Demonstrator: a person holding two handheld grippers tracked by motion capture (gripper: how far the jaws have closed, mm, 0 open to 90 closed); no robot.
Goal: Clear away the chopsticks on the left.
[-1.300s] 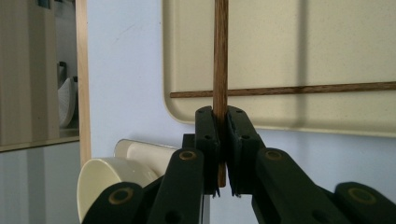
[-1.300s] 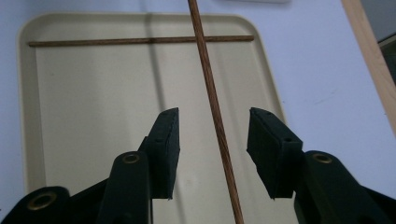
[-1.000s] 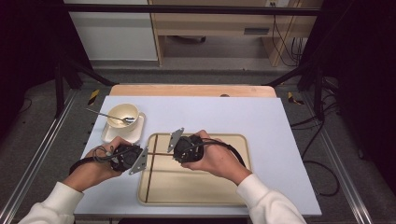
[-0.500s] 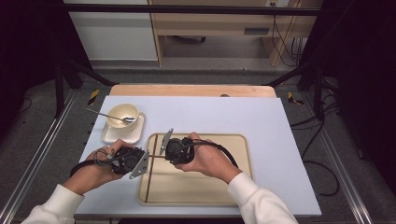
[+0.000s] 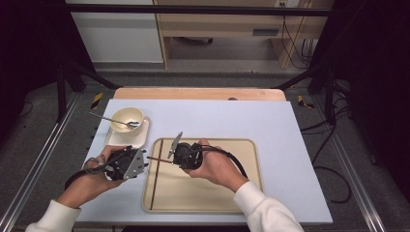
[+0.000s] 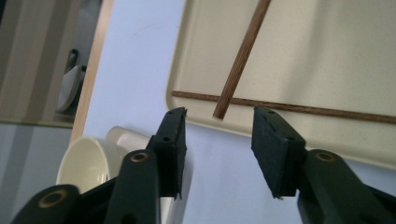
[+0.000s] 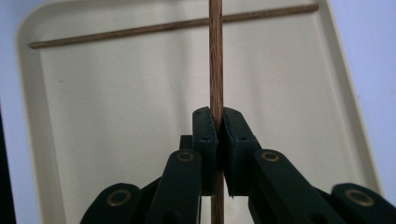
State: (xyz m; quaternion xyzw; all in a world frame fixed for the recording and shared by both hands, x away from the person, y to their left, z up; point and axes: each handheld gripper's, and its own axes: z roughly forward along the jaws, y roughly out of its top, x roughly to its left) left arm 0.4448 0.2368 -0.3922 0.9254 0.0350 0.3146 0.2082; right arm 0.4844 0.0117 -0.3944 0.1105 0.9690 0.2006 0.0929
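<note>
1. We hold the right gripper (image 5: 170, 160) over the left half of the tray (image 5: 241, 193); in the right gripper view its jaws are pressed together on a wooden chopstick (image 7: 215, 60), pinching it partway along its length.
2. The held chopstick runs out past the jaws and crosses above a second chopstick (image 7: 140, 29) in that view; whether the two touch we cannot tell.
3. The second chopstick lies flat on the tray floor, just inside and parallel to the tray's left rim, as the high view shows (image 5: 154, 183).
4. We hold the left gripper (image 5: 140, 162) above the white table (image 5: 290, 145) just off the tray's left edge, near the table's front-left corner. Its jaws stand spread, with nothing between them.
5. In the left gripper view the free end of the held chopstick (image 6: 240, 58) hangs just ahead of the gap between the spread jaws, over the tray's rim; it appears clear of both pads, though the angle is poor.
6. A cream cup (image 5: 127, 119) with a spoon (image 5: 109, 118) in it sits on a white square saucer (image 5: 126, 137) near the table's left edge, behind the left gripper.
7. The tray sits at the table's front edge, roughly centred.
</note>
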